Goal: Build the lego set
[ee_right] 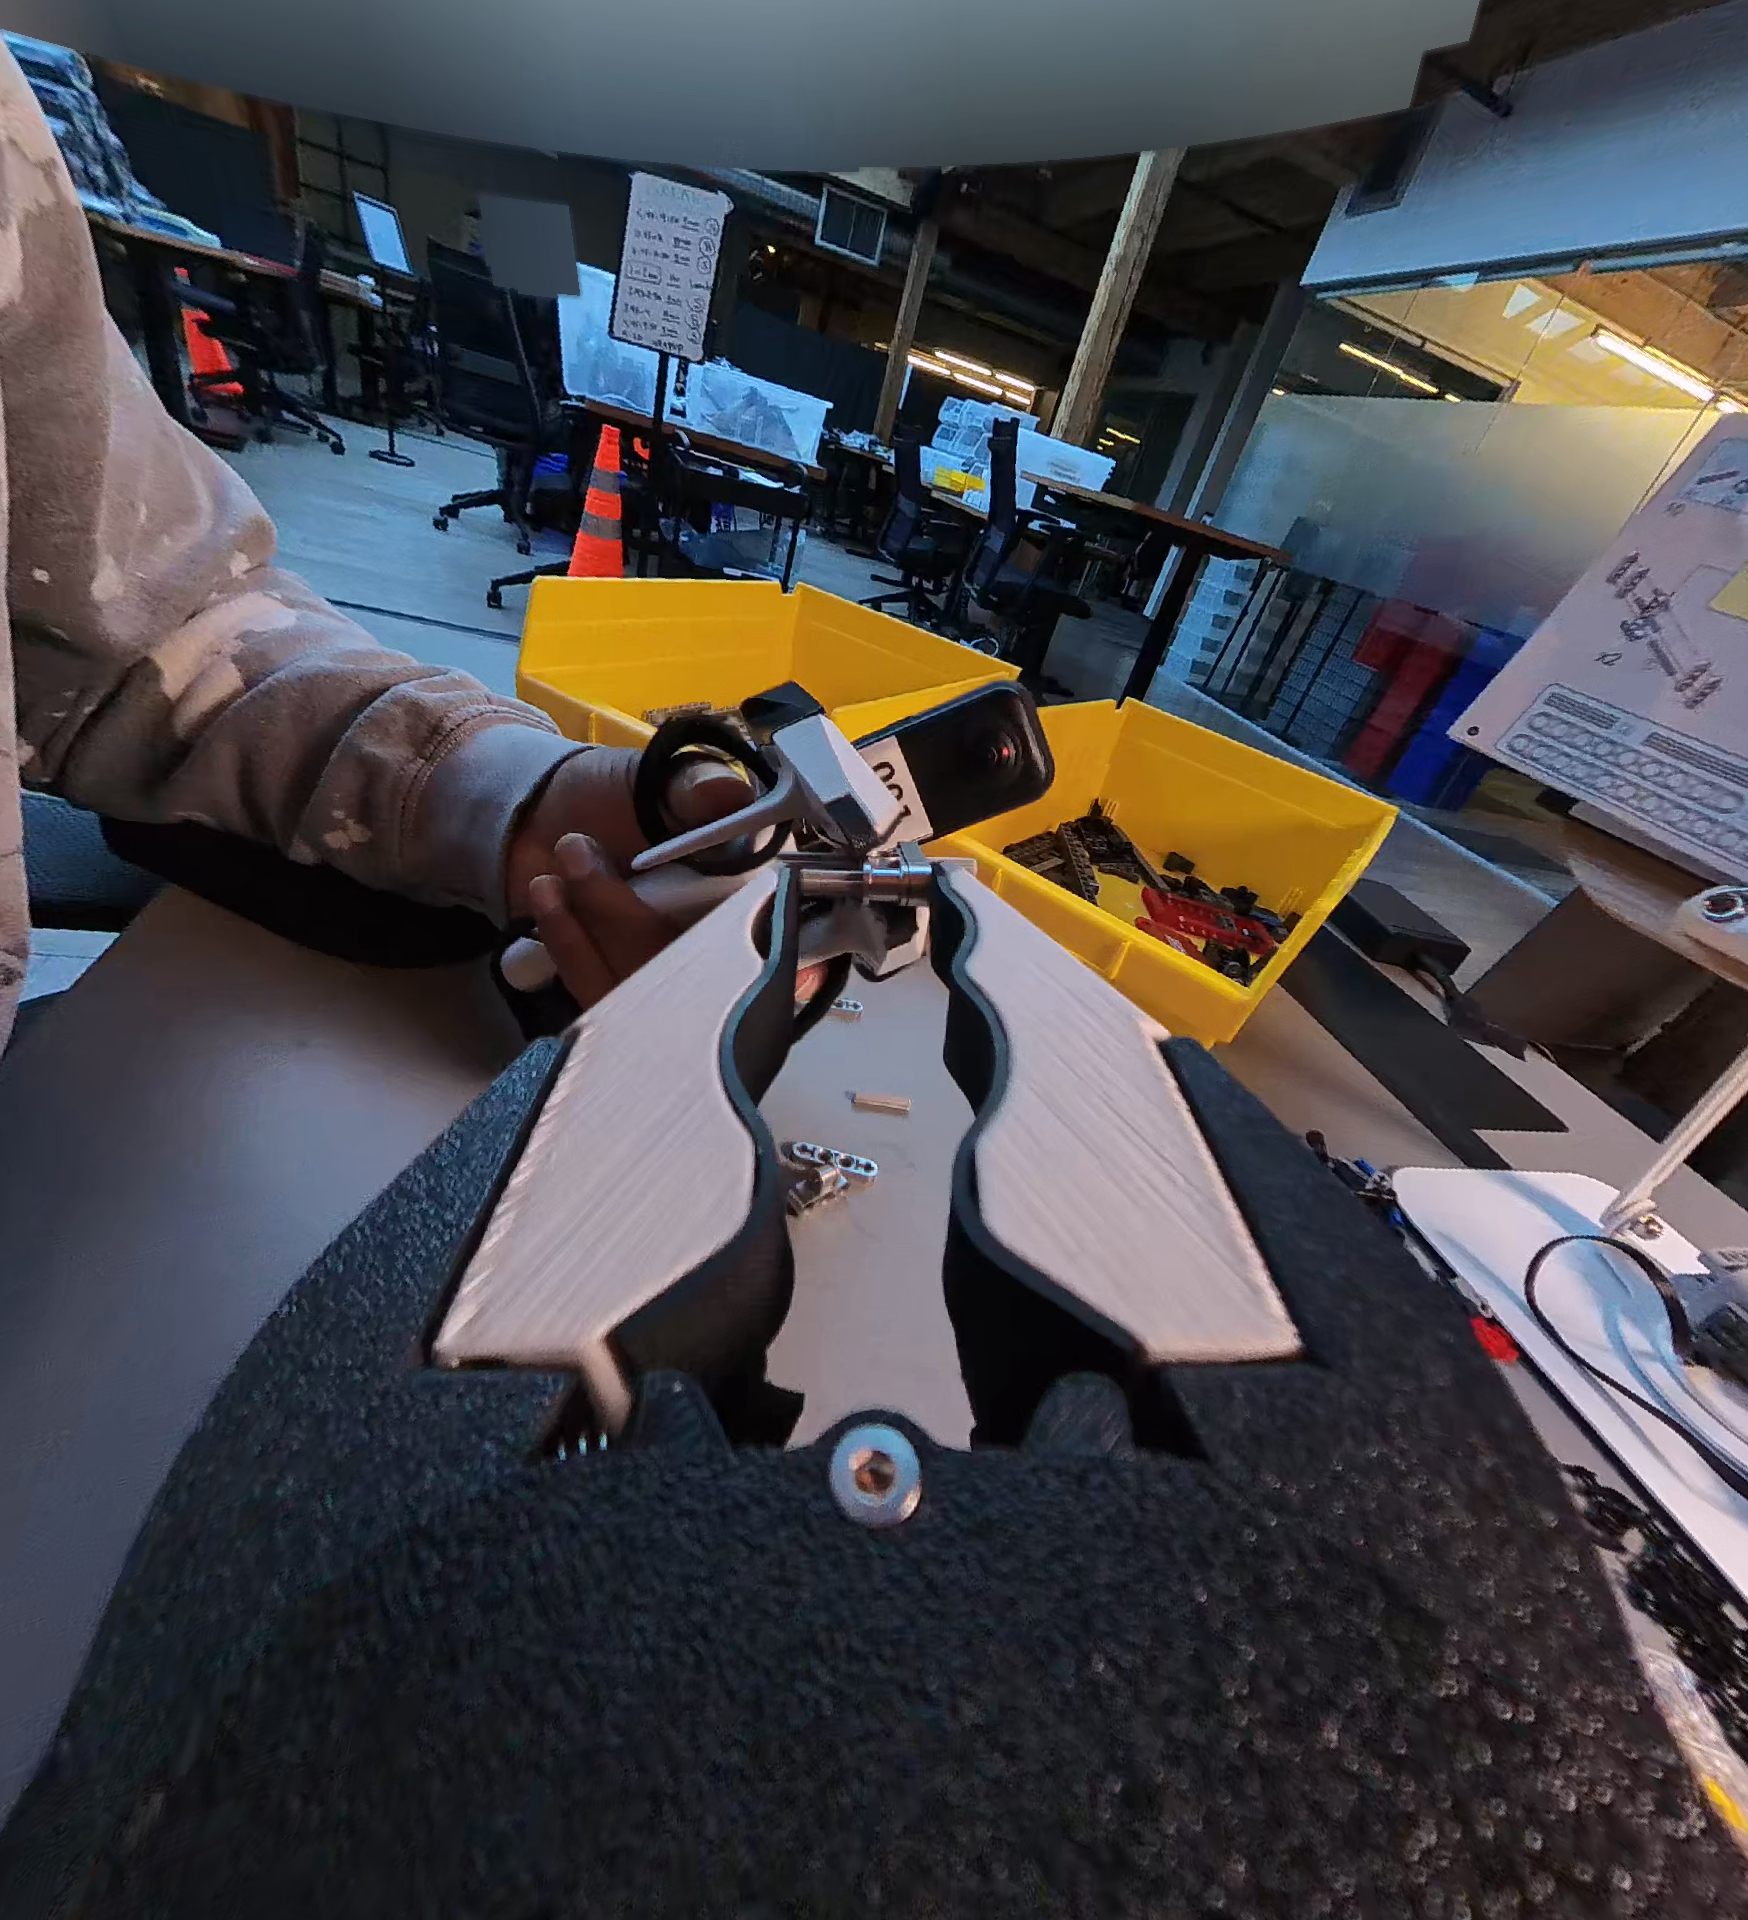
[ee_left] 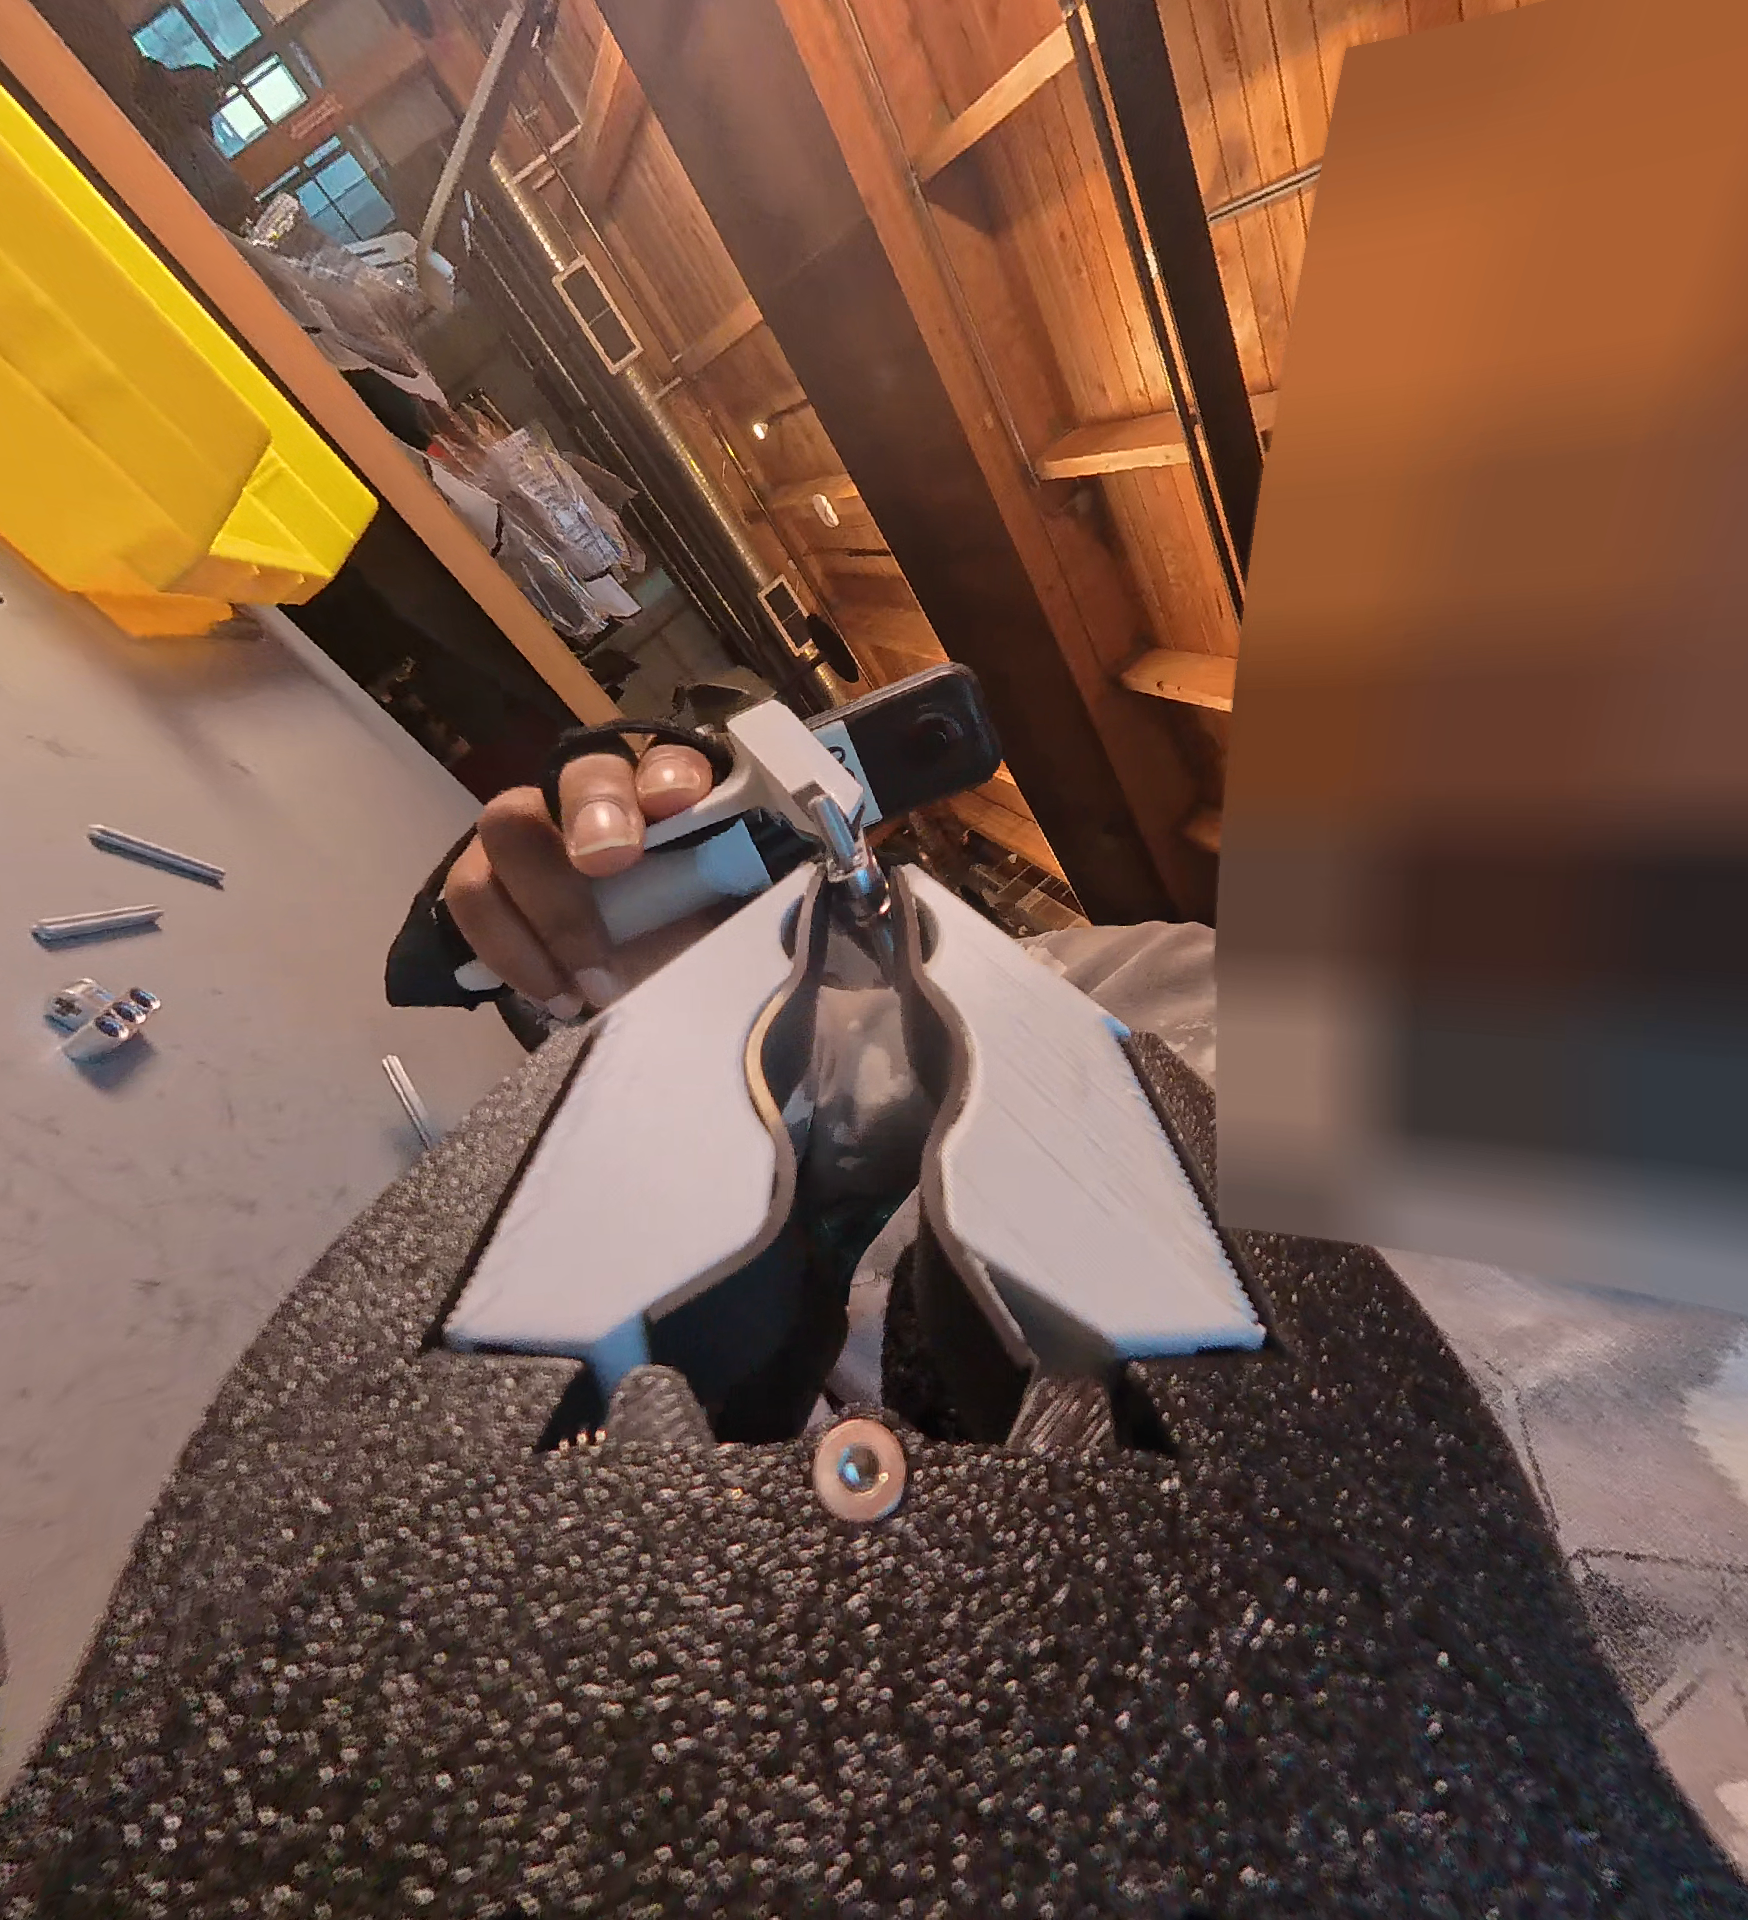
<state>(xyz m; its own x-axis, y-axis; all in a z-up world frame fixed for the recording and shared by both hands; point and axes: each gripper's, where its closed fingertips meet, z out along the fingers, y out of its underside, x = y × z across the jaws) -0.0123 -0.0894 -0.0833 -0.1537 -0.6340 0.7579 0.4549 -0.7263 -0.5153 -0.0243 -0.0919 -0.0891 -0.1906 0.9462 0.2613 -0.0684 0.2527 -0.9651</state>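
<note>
The left hand-held gripper (ee_left: 854, 899) and right hand-held gripper (ee_right: 865, 883) meet tip to tip mid-frame, both clenched on one small metal pin assembly (ee_right: 875, 871). Below, loose grey pieces (ee_right: 828, 1164) lie on the bench (ee_right: 226, 1091). Farther off, right of centre, a yellow bin (ee_right: 1265, 831) holds dark parts.

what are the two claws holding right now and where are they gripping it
Both grip one small metal axle piece: the right claw pinches it at its tips, and the left claw at its other end.
</note>
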